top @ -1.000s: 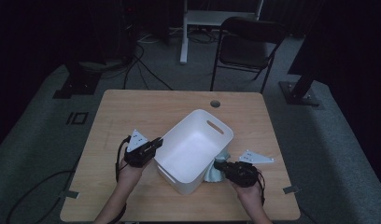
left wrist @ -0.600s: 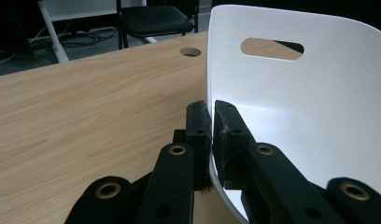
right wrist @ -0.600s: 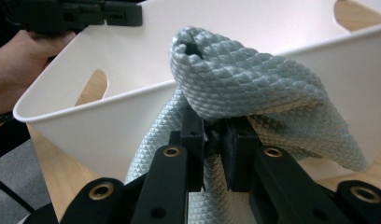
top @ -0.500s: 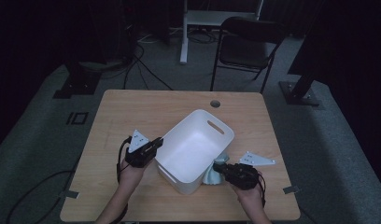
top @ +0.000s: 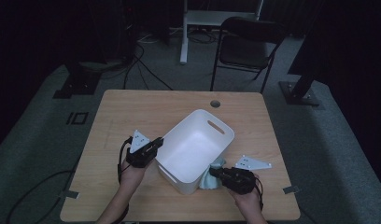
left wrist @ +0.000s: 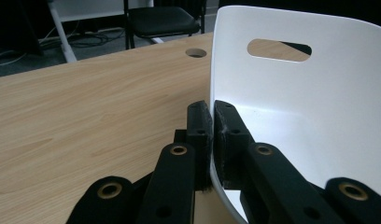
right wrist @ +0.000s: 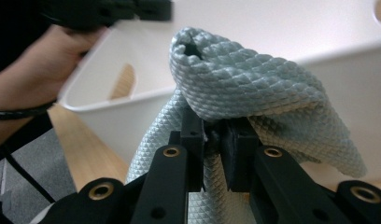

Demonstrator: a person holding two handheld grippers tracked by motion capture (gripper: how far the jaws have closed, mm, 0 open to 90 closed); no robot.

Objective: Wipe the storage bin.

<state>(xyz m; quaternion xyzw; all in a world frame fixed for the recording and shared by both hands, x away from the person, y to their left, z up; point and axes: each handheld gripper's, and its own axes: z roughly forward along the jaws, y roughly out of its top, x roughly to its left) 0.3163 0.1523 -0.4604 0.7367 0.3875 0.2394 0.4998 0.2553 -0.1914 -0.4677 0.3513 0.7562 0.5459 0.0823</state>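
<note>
White plastic bin [top: 195, 149] sits tilted on the worktop [top: 132, 112], near corner toward the person. Left tongs [top: 156, 142] clenched on the bin's left wall: in the left gripper view [left wrist: 212, 135] one jaw is outside, one inside, thin rim pinched between them. Handle slot [left wrist: 278, 49] in the far wall, ahead and right of those tongs. Bare wood to their left.

Right tongs [top: 215, 171] clamped on a pale blue-grey cloth [top: 211, 175], quilted diamond weave. In the right gripper view [right wrist: 213, 135] the jaws are closed on a fold of the cloth [right wrist: 244, 88]; the rest bunches up above them and hangs down either side. Cloth is outside the bin, just beside its right wall, low near the worktop; cannot tell if cloth touches the wall. Bin rim [right wrist: 132, 100] runs just behind the cloth in that view, with the person's left hand [right wrist: 39, 70] far off beyond it.
</note>
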